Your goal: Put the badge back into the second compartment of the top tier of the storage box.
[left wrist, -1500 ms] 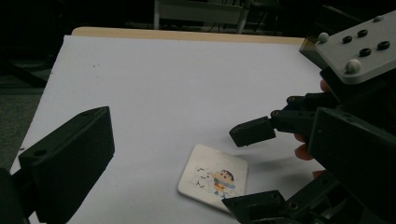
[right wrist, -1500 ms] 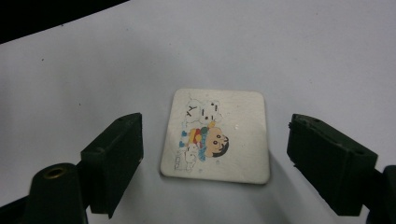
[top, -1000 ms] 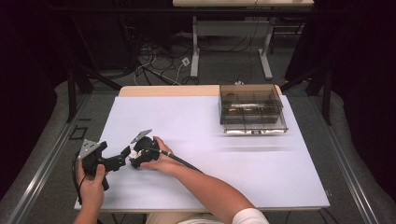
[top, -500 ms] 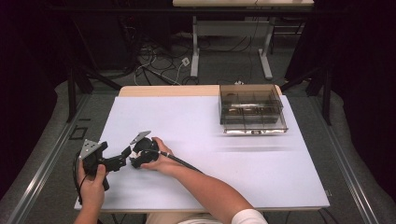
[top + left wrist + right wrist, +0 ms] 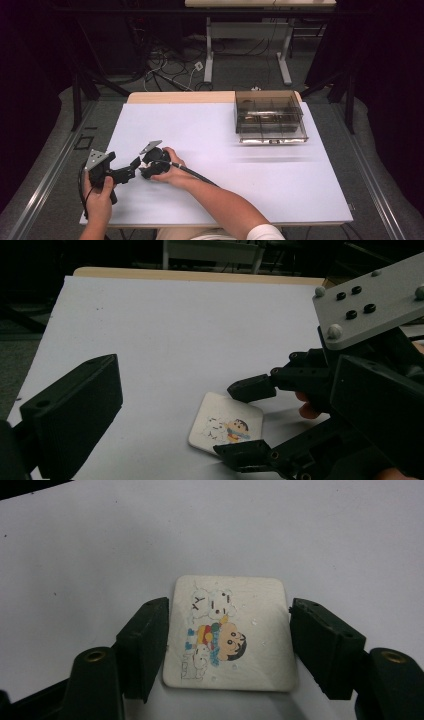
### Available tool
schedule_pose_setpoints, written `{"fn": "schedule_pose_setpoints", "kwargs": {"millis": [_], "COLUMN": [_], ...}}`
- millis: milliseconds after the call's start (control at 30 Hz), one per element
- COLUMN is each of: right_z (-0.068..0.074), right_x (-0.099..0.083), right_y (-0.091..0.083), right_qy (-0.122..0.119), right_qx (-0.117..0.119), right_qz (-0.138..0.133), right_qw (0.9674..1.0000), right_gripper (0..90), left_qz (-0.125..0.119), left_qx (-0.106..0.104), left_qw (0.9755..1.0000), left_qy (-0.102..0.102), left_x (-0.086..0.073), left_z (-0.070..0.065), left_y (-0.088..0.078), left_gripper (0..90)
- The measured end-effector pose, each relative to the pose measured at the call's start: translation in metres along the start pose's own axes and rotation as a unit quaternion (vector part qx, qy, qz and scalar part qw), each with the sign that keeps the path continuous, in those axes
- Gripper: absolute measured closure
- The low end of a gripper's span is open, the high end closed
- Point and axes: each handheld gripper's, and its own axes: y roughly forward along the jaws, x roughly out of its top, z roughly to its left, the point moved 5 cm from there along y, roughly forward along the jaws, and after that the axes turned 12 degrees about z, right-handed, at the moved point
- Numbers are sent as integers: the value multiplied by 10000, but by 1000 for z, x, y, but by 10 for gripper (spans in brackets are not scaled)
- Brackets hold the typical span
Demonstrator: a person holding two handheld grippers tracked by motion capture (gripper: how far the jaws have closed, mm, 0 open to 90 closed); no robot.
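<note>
- Right gripper (image 5: 227, 645) jaws are held apart, straddling a square card (image 5: 230, 632); one jaw is just beside each side edge, contact cannot be told.
- Card is laid flat on the white table (image 5: 100, 540), cartoon print face up.
- From the left gripper view, card (image 5: 226, 423) is seen between the right gripper's (image 5: 245, 417) two black jaws.
- Left gripper (image 5: 131, 169) jaws are spread apart, nothing between them; one jaw is seen at lower left of its own view.
- In the high view both grippers are seen close together at the table's near-left part, right gripper (image 5: 145, 167) held by the right hand (image 5: 170, 170).
- A clear compartment box (image 5: 270, 117) is placed at the far right, well apart.
</note>
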Motion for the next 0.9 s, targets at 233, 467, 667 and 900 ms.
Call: {"fn": "schedule_pose_setpoints", "kwargs": {"millis": [233, 467, 667, 900], "right_z": [1, -10, -21, -29], "right_x": [-1, -6, -10, -15], "right_y": [-1, -7, -19, -29], "right_qy": [112, 226, 474, 603], "right_qx": [-86, -258, -417, -557], "right_qz": [-22, -96, -230, -297], "right_qw": [9999, 9994, 9977, 9962], "right_gripper": [327, 326, 327, 327], "left_qz": [-4, 10, 22, 18], "left_qx": [1, 6, -9, -7], "left_qw": [10000, 10000, 10000, 10000], "left_qy": [-1, 6, 8, -11], "left_x": [0, 0, -1, -1], "left_z": [1, 1, 0, -1], "left_y": [0, 0, 2, 3], "left_gripper": [6, 6, 6, 6]}}
